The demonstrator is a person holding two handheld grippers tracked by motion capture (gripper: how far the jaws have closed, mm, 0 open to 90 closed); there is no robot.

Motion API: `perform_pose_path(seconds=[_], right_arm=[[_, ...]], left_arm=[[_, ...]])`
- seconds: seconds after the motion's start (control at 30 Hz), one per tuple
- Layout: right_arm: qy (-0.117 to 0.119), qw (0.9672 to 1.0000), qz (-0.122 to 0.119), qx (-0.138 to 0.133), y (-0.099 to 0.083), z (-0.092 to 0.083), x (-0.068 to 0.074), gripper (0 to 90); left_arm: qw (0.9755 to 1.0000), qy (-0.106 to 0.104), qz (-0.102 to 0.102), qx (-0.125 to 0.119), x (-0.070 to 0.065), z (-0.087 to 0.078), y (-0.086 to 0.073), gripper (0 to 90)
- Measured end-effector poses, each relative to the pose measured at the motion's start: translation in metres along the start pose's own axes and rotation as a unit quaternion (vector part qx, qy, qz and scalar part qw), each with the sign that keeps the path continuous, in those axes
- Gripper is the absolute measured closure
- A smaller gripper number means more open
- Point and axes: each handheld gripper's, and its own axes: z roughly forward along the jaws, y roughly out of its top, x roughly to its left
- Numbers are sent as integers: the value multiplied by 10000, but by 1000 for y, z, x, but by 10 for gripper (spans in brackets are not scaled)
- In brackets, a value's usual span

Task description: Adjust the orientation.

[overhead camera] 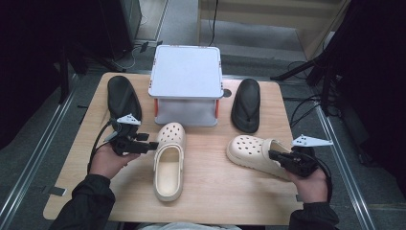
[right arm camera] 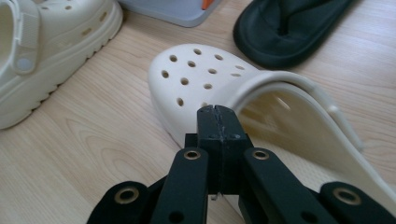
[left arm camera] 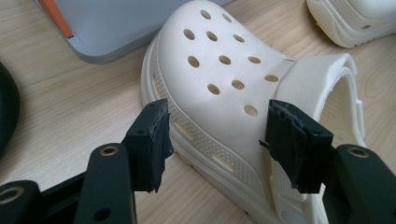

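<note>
Two perforated cream foam clogs (overhead camera: 169,160)

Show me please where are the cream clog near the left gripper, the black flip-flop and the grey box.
cream clog (overhead camera: 169,163): high view, on the strap across the opening.
black flip-flop (overhead camera: 246,105): high view, on the footbed near the toe post.
grey box (overhead camera: 186,72): high view, on the middle of the lid.

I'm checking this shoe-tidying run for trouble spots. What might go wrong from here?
1. The left gripper stands open around the middle clog's rounded toe side; closing there, the pads may slip off.
2. The right gripper is shut at the right clog's heel opening, apparently holding nothing; moving on could shove that clog toward the black sandal.
</note>
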Motion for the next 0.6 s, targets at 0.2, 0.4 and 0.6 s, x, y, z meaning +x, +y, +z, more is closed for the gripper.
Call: perform_pose_path(seconds=[0.2,0.4,0.6], right_arm=[[-486,9983,-88,322,-7,4,-5,900],[-551,9978,-86,361,-6,5,-2,900],[-423,9979,-228,432,-3,10,8,900]], left_arm=[[10000,-29,7,38,-1,4,2,408],[10000,-11,13,58,-1,4,2,407],[10000,-9,1,60,-1,4,2,407]])
